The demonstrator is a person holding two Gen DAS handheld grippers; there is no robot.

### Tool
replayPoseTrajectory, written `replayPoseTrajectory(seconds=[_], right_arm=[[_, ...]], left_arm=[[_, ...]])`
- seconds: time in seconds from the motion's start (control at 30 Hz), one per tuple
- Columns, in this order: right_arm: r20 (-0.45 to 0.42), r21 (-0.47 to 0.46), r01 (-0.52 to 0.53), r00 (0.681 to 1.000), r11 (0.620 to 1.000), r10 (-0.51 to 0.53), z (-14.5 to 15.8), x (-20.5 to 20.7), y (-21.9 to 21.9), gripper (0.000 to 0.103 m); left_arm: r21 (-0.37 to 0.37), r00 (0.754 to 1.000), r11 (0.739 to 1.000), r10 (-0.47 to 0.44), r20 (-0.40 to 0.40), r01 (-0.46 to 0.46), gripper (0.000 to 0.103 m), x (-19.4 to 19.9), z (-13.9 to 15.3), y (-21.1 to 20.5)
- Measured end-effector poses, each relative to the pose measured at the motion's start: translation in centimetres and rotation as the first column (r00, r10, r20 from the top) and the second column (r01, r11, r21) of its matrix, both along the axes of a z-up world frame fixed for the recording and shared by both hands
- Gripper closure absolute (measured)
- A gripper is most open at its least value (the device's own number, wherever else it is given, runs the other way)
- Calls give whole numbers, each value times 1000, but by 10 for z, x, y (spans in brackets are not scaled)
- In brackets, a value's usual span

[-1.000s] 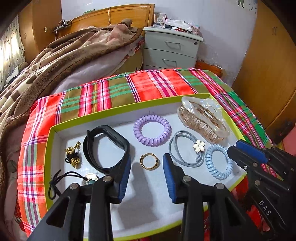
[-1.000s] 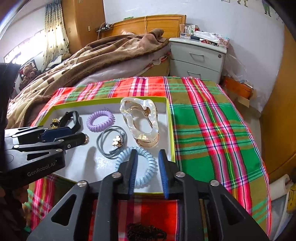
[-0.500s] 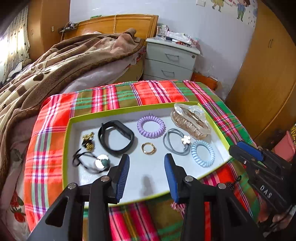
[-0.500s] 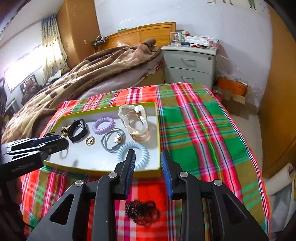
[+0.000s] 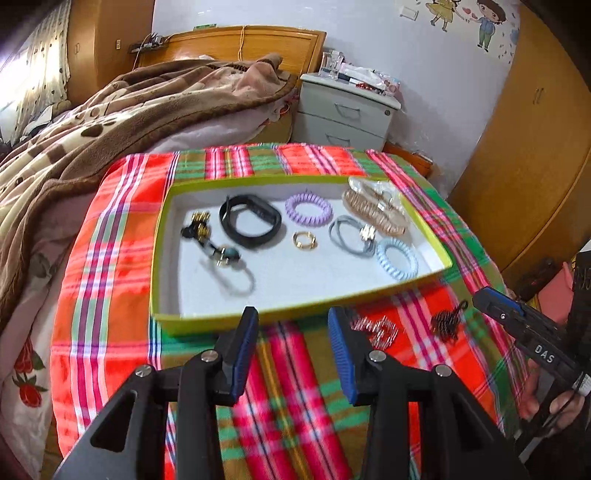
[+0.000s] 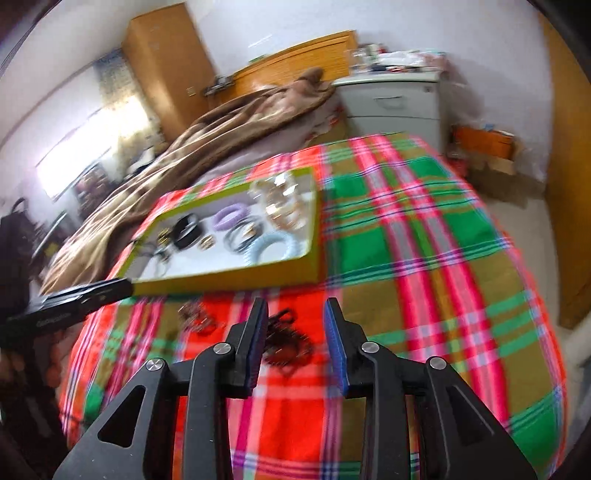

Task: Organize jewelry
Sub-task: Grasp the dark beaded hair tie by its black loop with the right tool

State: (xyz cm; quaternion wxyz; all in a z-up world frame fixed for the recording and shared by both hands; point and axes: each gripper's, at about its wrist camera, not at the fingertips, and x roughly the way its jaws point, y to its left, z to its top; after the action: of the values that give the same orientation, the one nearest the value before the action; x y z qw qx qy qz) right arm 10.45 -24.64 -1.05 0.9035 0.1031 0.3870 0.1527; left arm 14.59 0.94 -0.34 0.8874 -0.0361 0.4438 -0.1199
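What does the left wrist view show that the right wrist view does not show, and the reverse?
Only the left wrist view shows the cartoon wall stickers and sharp details such as the gold ring. Only the right wrist view shows the bright window and the orange box on the floor. Both show the green-rimmed tray, the plaid cloth, the dark beaded piece outside the tray, and both open hand-held grippers.

Daylight enters through the window (image 6: 85, 147) at the left, which is blown out to white. The room is evenly bright, with soft shadows inside the tray (image 5: 236, 317). The right wrist view is heavily motion-blurred; the plaid cloth (image 6: 424, 236) smears. The left wrist view is sharper, mildly blurred. Both show fisheye bending and dark corners.
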Motion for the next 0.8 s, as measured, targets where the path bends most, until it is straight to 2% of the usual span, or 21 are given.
replayPoseTrajectory(seconds=[0.07,0.27,0.37,0.53,0.8], right_arm=[[-6,-14,-25,1000,1000,25,-2,0,6,50],[-38,-19,-60,998,998,59,-9,5,22,50],[-56,-65,-75,996,995,71,-15,9,32,50],[-65,-194,-84,995,977,73,-22,17,50,50],[-73,-277,-79,995,958,61,-25,15,56,51]], left_arm=[[-2,1000,1000,11,-15,-11,62,-4,-5,4],[2,999,999,35,-38,-35,62,-13,-12,13],[2,998,999,42,-43,-42,62,-15,-14,15],[-7,998,999,39,-47,-39,62,-19,-15,17],[-8,997,999,47,-63,-47,62,-21,-18,20]])
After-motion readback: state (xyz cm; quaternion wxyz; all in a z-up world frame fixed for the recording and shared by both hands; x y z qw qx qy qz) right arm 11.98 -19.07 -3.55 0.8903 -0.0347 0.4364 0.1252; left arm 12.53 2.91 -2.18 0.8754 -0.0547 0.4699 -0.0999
